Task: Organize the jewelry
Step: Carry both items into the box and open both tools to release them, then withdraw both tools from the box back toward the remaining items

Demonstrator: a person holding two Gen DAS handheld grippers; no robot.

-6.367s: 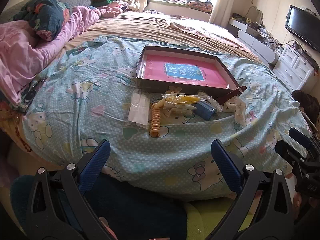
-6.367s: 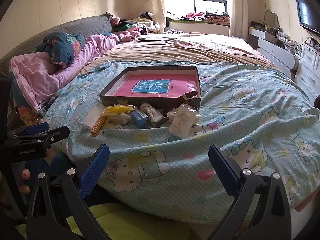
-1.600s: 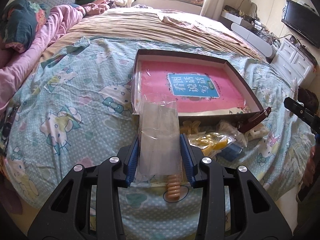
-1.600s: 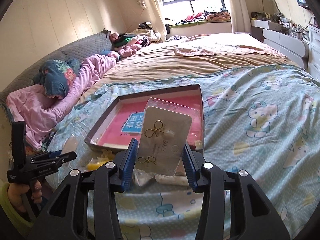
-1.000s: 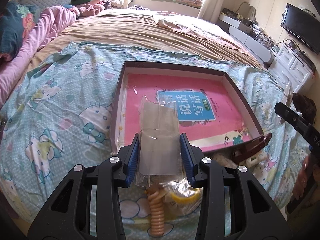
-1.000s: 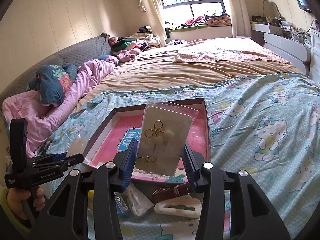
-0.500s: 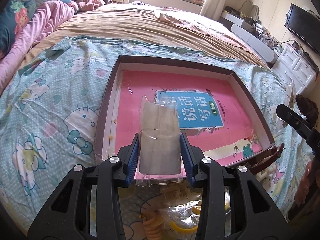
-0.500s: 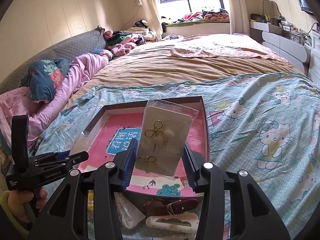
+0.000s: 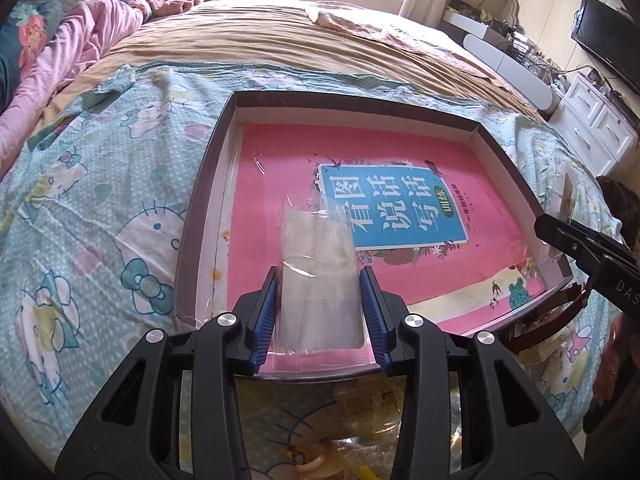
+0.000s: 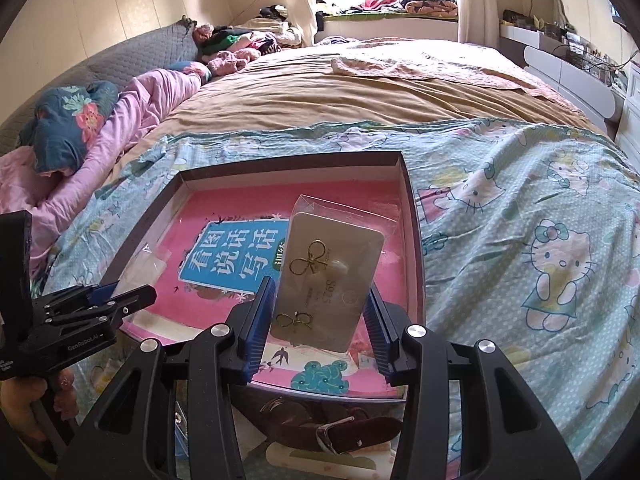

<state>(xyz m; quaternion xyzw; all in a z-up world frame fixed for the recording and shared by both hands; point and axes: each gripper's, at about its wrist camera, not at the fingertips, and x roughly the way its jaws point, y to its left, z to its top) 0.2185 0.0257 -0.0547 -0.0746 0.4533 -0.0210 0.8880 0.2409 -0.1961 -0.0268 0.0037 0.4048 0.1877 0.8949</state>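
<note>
My left gripper point(image 9: 319, 316) is shut on a clear plastic packet point(image 9: 318, 276) and holds it over the near left part of the brown box point(image 9: 200, 196). The box has a pink book point(image 9: 288, 168) lying flat in it. My right gripper point(image 10: 319, 320) is shut on an earring card in a clear sleeve point(image 10: 330, 276) with gold bow earrings, held over the box's point(image 10: 414, 216) near right part. The left gripper also shows in the right wrist view point(image 10: 116, 298), and the right gripper in the left wrist view point(image 9: 560, 232).
The box lies on a blue Hello Kitty bedspread point(image 9: 100, 184). A brown strap point(image 10: 340, 432), a white card point(image 10: 320, 460) and bagged items point(image 9: 352, 420) lie in front of the box. Pink bedding point(image 10: 132, 120) is at the left, white drawers point(image 9: 592, 128) at the right.
Both grippers have moved forward with their packets, from in front of the box to over its near part.
</note>
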